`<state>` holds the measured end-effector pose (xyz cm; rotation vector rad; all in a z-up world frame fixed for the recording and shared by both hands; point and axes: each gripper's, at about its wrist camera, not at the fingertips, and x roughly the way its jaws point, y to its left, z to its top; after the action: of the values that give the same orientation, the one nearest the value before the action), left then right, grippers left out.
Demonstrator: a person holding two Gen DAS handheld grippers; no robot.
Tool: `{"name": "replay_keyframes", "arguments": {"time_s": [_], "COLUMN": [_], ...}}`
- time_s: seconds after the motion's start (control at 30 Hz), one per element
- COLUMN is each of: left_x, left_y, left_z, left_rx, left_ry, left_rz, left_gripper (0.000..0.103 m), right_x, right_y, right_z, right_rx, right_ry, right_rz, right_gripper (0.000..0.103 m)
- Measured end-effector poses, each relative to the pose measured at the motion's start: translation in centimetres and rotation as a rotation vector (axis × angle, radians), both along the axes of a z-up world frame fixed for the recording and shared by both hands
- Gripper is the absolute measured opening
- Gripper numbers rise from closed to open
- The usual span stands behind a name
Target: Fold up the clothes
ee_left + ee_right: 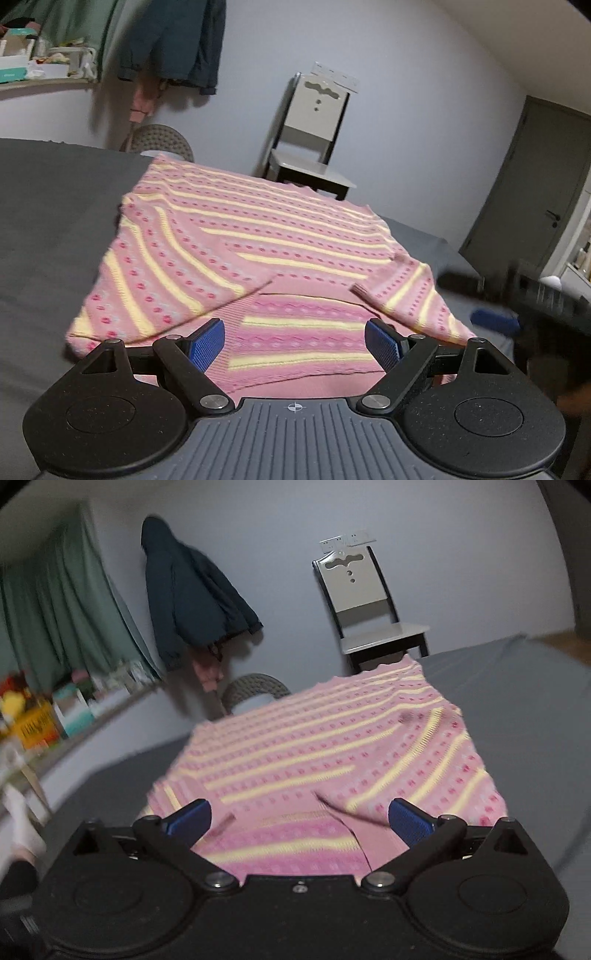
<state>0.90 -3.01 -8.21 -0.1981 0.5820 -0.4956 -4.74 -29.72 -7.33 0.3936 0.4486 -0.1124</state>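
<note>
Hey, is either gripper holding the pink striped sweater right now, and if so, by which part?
Nothing is held. The left gripper and the right gripper are both open above the near end of the sweater, with its sleeves folded in.

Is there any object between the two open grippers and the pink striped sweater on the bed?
Nothing visible stands in the way. The left gripper and the right gripper both hang open directly over the near edge of the sweater, which lies on the grey bed cover with both sleeves folded in.
</note>
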Motion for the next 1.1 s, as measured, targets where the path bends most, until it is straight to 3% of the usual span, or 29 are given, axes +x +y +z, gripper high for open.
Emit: {"name": "replay_keyframes", "arguments": {"time_s": [0.37, 0.67, 0.73, 0.83, 0.93, 1.1], "left_x": [0.1, -0.2, -0.3, -0.4, -0.5, -0.6], "left_y": [0.6, -1.2, -1.6, -2.4, -3.1, -2.8], "left_z": [-2.2, -4.9, -5.3, -5.6, -5.7, -5.6], "left_rx": [0.132, 0.251, 0.275, 0.315, 0.35, 0.338], "left_ry": [-0.004, -0.021, -0.038, -0.05, -0.055, -0.054], "left_rz": [0.022, 0.053, 0.055, 0.028, 0.016, 0.016], "left_gripper": [0.084, 0.084, 0.084, 0.101, 0.103, 0.103], "right_x": [-0.1, 0.2, 0.7, 1.5, 1.8, 1.8], "right_y": [4.1, 3.9, 3.8, 3.8, 4.5, 4.5], "right_z": [-3.0, -5.3, -5.8, -6.5, -6.6, -6.7], "right_rx": [-0.135, -0.217, -0.227, -0.244, -0.29, -0.292], "right_ry": [0.1, 0.097, 0.132, 0.182, 0.204, 0.208], "right_rz": [-0.063, -0.094, -0.1, -0.108, -0.109, -0.107], "right_gripper": [0.103, 0.103, 0.103, 0.103, 0.103, 0.103]}}
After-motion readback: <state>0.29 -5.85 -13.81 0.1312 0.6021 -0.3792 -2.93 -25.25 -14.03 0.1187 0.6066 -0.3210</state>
